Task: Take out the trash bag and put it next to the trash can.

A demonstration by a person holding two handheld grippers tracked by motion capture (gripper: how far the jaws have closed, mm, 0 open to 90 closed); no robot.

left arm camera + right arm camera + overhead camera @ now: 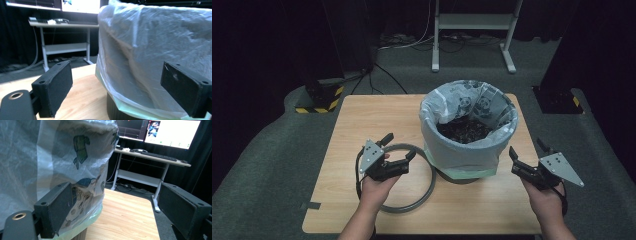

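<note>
My left tongs (pixel 399 146) hang just above the grey ring (pixel 424 192) lying flat on the table (pixel 352 120), jaws spread wide, nothing between them. Straight ahead of them, close up, stands the bin (pixel 467 150), its plastic bag (pixel 155 50) folded down over the rim and draped along the side. My right tongs (pixel 526 155) sit on the bin's other side, jaws spread as well and empty, the near jaw just beside the bag, whether touching I can't tell. The bin stands between my two tongs, dark stuff inside it, panda prints on the liner.
</note>
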